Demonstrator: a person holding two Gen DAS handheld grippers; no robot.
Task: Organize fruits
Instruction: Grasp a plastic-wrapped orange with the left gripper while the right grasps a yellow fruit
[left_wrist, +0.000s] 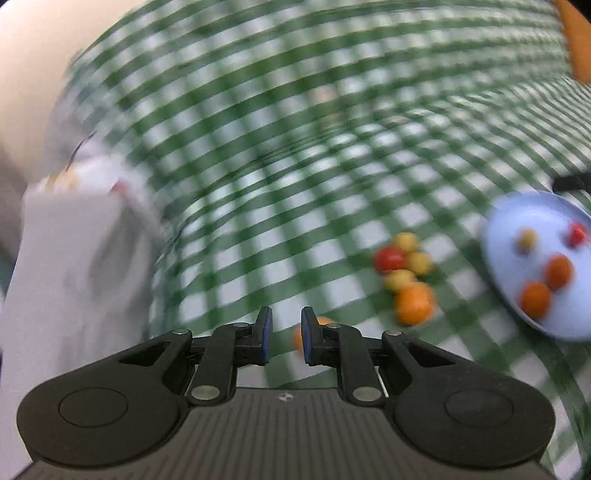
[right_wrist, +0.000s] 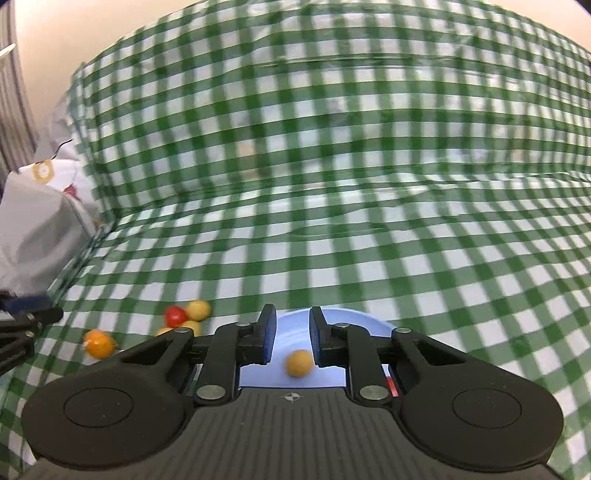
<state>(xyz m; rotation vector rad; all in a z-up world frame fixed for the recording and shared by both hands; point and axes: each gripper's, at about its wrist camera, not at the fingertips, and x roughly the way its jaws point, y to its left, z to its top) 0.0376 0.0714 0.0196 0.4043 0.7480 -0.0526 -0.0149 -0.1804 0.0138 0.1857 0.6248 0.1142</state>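
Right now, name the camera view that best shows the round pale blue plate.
The left wrist view: there the round pale blue plate shows most of its face, holding several fruits. In the right wrist view the right gripper hides most of it.

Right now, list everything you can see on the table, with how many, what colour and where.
Tablecloth: one, green and white check, covers the table.
Plate: one, light blue, right side.
Fruits on plate: four seen, two orange, one yellow, one red.
Fruit cluster: five, three yellow, one red, one orange, on the cloth left of the plate.
Loose orange fruit: one, apart from the cluster.
Grey-white bag: one, far left.
Left gripper: shut, empty.
Right gripper: over the plate, empty.
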